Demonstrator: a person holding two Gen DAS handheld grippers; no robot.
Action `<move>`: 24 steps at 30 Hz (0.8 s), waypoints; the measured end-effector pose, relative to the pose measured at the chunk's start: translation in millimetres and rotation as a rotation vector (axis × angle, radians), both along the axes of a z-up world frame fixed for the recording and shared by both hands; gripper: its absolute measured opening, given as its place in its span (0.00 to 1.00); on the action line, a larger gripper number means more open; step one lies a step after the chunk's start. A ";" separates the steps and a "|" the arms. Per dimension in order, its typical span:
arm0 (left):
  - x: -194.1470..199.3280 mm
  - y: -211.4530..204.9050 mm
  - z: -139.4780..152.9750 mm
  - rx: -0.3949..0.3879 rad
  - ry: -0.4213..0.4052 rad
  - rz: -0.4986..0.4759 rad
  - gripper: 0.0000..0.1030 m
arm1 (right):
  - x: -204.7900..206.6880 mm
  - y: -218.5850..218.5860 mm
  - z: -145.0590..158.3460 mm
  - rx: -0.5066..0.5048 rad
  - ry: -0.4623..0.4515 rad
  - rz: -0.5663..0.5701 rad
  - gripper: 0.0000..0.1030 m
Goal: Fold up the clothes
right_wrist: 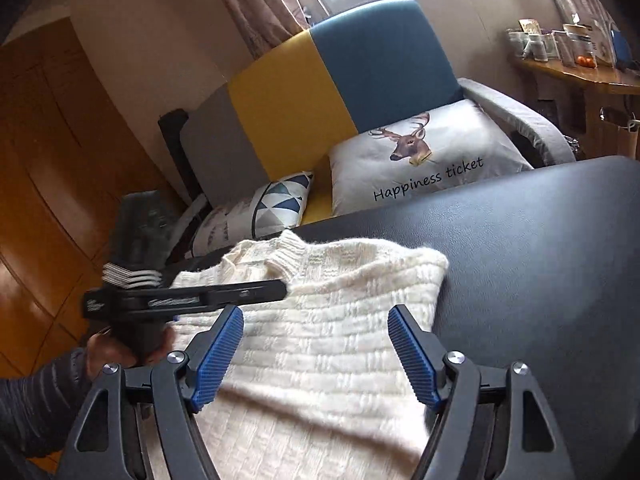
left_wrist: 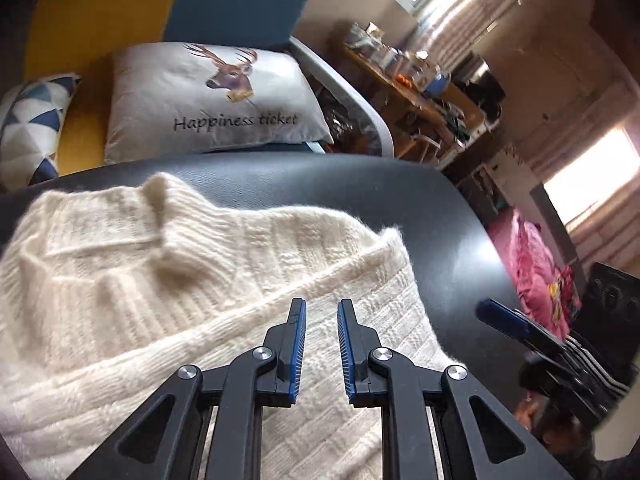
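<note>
A cream knit sweater [left_wrist: 168,288] lies partly folded on the black padded table [left_wrist: 420,208], its ribbed collar [left_wrist: 176,216] toward the sofa. My left gripper [left_wrist: 322,310] hovers over the sweater's right part, its jaws only narrowly apart, with nothing between them. My right gripper [right_wrist: 315,314] stands wide open above the sweater [right_wrist: 320,344], holding nothing. Seen side-on in the right wrist view, the left gripper [right_wrist: 282,290] reaches over the cloth near the collar [right_wrist: 290,254], held by a hand [right_wrist: 116,350]. One blue finger [left_wrist: 500,316] of the right gripper shows off the table's right edge.
Behind the table [right_wrist: 540,264] stands a yellow and blue sofa [right_wrist: 320,92] with a deer pillow [left_wrist: 212,96] and a triangle-pattern pillow [right_wrist: 276,204]. A cluttered wooden desk [left_wrist: 416,84] is at the back right. Pink fabric [left_wrist: 536,268] lies beyond the table's right edge.
</note>
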State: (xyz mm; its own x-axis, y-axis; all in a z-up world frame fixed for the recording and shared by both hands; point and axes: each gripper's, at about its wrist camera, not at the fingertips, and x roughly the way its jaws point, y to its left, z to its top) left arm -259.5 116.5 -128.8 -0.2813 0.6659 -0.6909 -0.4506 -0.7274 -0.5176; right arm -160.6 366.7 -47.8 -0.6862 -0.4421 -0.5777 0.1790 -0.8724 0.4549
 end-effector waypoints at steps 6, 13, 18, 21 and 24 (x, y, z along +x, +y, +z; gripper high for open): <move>12.6 -48.2 -21.4 -0.065 -0.003 0.093 0.16 | -77.1 -11.7 -43.5 0.133 -0.184 0.009 0.75; 18.2 -71.2 -34.1 0.039 -0.054 0.165 0.11 | -68.3 -41.8 -59.5 0.356 -0.124 -0.008 0.75; 39.8 -106.0 -6.2 0.024 0.009 0.250 0.16 | -56.7 -44.7 -42.5 0.343 -0.121 -0.049 0.75; 53.2 -143.9 -6.2 -0.007 0.008 0.317 0.16 | -30.7 -52.5 -24.6 0.265 -0.086 -0.051 0.75; 63.1 -179.5 -12.1 -0.060 -0.009 0.389 0.16 | -14.0 -64.3 -39.5 0.264 -0.144 -0.038 0.75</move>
State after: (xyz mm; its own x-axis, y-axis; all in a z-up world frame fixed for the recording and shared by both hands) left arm -196.4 -63.1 -140.9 -0.4984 0.4687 -0.7293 -0.1305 -0.8722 -0.4714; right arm -174.5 302.5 -87.4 -0.6021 -0.2397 -0.7616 0.0943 -0.9686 0.2302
